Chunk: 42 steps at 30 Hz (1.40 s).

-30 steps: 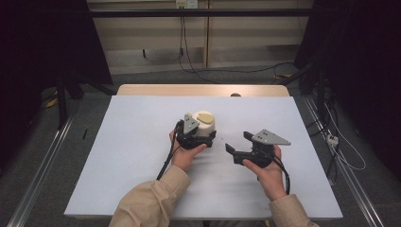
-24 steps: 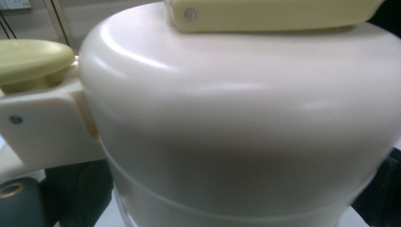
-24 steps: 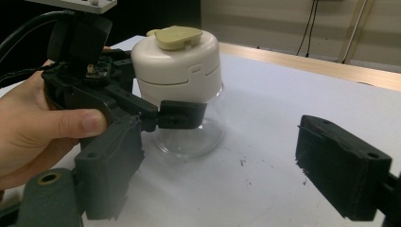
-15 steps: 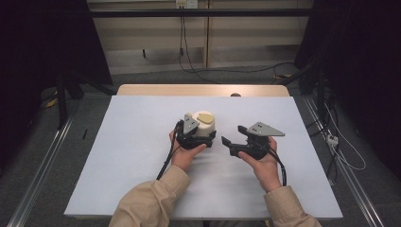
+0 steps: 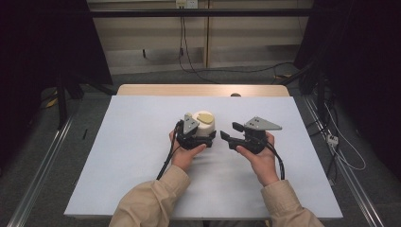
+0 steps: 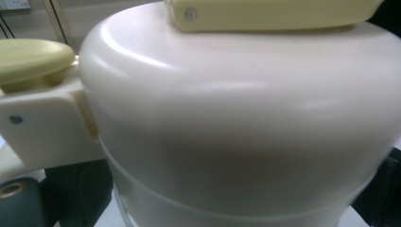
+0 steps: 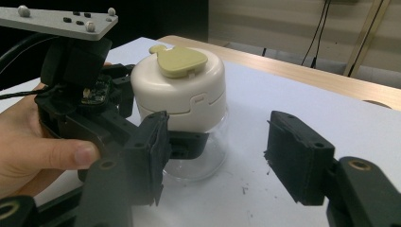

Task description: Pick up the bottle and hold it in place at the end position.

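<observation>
the cream-lidded jar (image 5: 204,124) stands upright mid-table, its clear lower body pinched between the jaws of the left gripper (image 5: 201,138), which are closed around it below the lid. the yellow-green flip tab (image 7: 178,60) on top looks still shut, so steadying seems done and opening is left. the right gripper (image 5: 226,131) has its jaws spread wide and empty, pointing at the jar from just beside it. compared with a second ago, it has moved in closer.
</observation>
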### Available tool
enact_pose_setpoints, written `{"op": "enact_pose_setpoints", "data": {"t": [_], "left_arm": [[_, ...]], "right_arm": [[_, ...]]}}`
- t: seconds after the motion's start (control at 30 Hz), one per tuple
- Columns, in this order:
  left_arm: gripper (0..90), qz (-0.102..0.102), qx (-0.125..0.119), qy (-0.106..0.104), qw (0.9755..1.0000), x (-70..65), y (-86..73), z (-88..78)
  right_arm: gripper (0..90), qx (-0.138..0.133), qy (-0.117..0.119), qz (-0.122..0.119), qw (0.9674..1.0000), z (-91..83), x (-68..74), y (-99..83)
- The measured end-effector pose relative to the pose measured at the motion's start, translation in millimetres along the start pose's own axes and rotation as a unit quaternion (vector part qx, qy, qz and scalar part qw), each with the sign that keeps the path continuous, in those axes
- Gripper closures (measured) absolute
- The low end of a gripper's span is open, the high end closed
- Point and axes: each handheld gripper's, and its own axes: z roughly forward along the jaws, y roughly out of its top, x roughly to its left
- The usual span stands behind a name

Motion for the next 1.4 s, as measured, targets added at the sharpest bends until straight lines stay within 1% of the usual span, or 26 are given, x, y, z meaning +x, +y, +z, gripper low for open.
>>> {"op": "enact_pose_setpoints", "data": {"t": [0.13,0.23,0.33,0.4,0.47,0.6,0.63,0.73,0.8,0.87,0.93,0.97,1.23,1.4], "left_arm": [[4.9,0.002,0.001,0.000,1.0000,0.3,0.2,-0.1],[4.9,0.001,0.001,0.001,1.0000,0.0,0.1,-0.1],[4.9,0.001,0.001,0.001,1.0000,0.0,0.1,-0.1],[4.9,0.000,0.000,0.000,1.0000,0.1,0.1,0.1],[5.0,0.002,0.000,0.001,1.0000,0.2,0.1,0.1],[4.9,0.002,0.000,0.000,1.0000,0.2,0.0,0.2],[4.9,0.002,0.000,0.000,1.0000,0.3,0.1,0.1],[5.0,0.002,0.000,0.000,1.0000,0.3,0.1,0.1],[5.0,0.000,0.000,0.000,1.0000,0.1,0.0,0.2],[4.9,0.000,0.000,-0.001,1.0000,0.2,-0.1,0.1],[4.9,0.001,-0.001,-0.001,1.0000,0.3,-0.1,0.1],[4.9,0.000,-0.001,-0.001,1.0000,0.3,-0.1,0.1],[4.8,0.002,-0.001,-0.005,1.0000,1.4,-0.1,-0.4],[4.8,0.005,0.000,-0.008,1.0000,2.2,0.0,-0.6]], "right_arm": [[41.6,0.003,0.003,-0.007,1.0000,2.4,1.0,2.5],[43.9,0.005,0.003,-0.007,1.0000,4.6,0.7,2.4],[46.0,0.008,-0.001,-0.010,0.9999,6.8,0.3,1.4],[47.7,0.009,0.001,-0.010,0.9999,8.0,-0.1,1.2],[48.9,0.009,-0.005,-0.011,0.9999,8.9,-0.5,1.1],[55.1,0.010,-0.004,-0.004,0.9999,10.3,-1.7,0.3],[56.7,0.012,-0.004,-0.006,0.9999,11.0,-1.7,0.0],[64.4,0.014,0.004,-0.006,0.9999,13.3,-1.2,-0.5],[73.4,0.018,0.011,-0.008,0.9997,15.6,-0.3,-0.2],[82.2,0.019,0.010,-0.012,0.9997,17.4,1.0,1.1],[87.5,0.019,0.017,-0.016,0.9995,19.2,2.0,3.2],[89.4,0.020,0.016,-0.020,0.9995,20.1,2.5,4.4],[90.0,0.028,0.028,-0.025,0.9989,28.1,8.4,14.7],[90.0,0.036,0.025,-0.023,0.9988,30.8,8.4,17.7]]}}
